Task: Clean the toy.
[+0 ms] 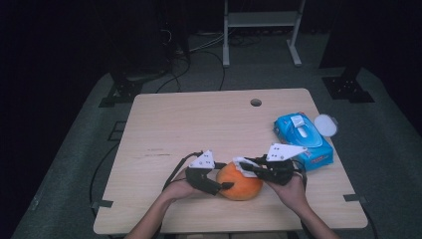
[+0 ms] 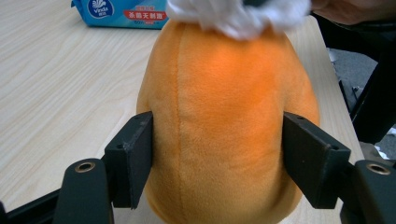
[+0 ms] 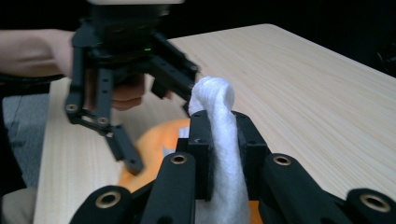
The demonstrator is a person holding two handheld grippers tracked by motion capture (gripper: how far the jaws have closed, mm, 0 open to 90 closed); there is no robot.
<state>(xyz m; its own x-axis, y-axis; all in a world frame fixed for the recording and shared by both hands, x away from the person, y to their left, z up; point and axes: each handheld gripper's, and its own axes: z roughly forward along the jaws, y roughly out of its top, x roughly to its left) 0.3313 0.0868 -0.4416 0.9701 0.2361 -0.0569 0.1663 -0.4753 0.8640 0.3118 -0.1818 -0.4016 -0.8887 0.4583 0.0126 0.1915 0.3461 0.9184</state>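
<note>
While the orange plush toy (image 1: 241, 183) lies on the table (image 1: 199, 124) between both grippers, the left gripper (image 1: 226, 185) clamps its sides, both pads pressed into the fabric. Just beyond the toy's far end, the right gripper (image 1: 240, 162) pinches a white tissue (image 3: 219, 135) tightly, holding it against the toy's top. Both forearms enter from the near edge, hands converging. A blue tissue pack (image 1: 303, 139) sits beyond the right gripper.

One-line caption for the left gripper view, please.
Left gripper clamps an orange plush toy on a wooden table, white wipe pressed on top.
</note>
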